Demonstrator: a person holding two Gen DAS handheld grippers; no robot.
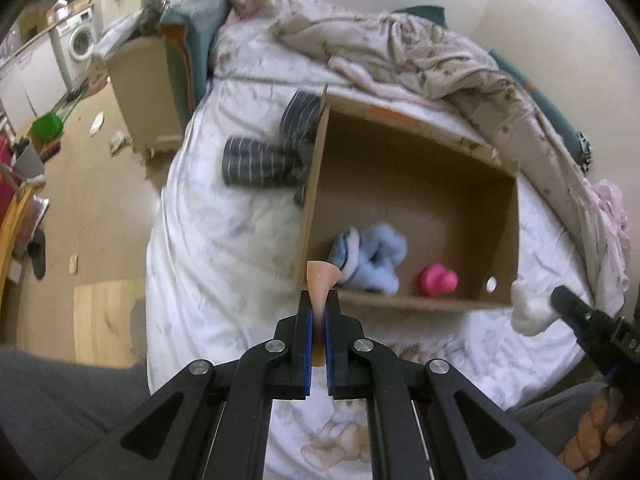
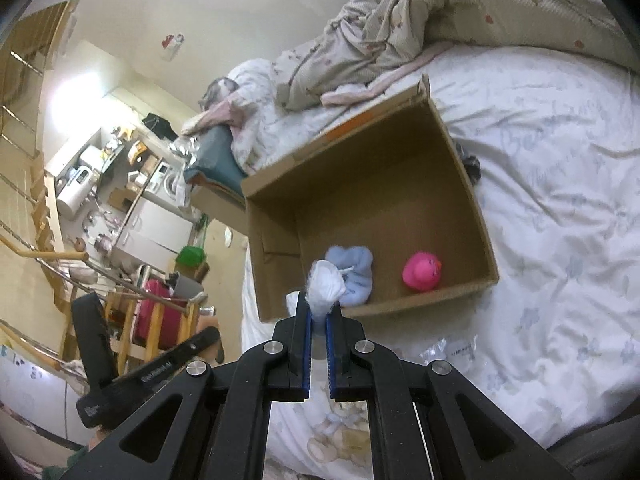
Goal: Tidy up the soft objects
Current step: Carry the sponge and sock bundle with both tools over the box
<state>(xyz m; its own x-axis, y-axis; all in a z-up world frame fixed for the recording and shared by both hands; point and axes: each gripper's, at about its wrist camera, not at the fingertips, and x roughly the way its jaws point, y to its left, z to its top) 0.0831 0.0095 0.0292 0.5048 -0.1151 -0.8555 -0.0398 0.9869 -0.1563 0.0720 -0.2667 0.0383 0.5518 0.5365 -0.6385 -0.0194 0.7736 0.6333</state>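
Two items already in the cardboard box (image 2: 472,200): blue fluffy sock (image 2: 354,276) at its near wall, pink rubber duck (image 2: 422,271) beside it, apart.
Box position: open-topped, on the bed (image 2: 560,184), toward the rumpled blanket (image 1: 420,52) at the far edge.
Left claw (image 1: 319,320): pressed together on a thin peach-coloured piece (image 1: 321,280), held above the bed just short of the box's near wall.
Right claw (image 2: 319,320): pinching a white fluffy sock (image 2: 326,286), likewise just short of the near wall.
Left outside: striped dark cloth (image 1: 268,156) on the bed against the box's outer side.
Progress: roughly midway; two pieces in hand, undropped.
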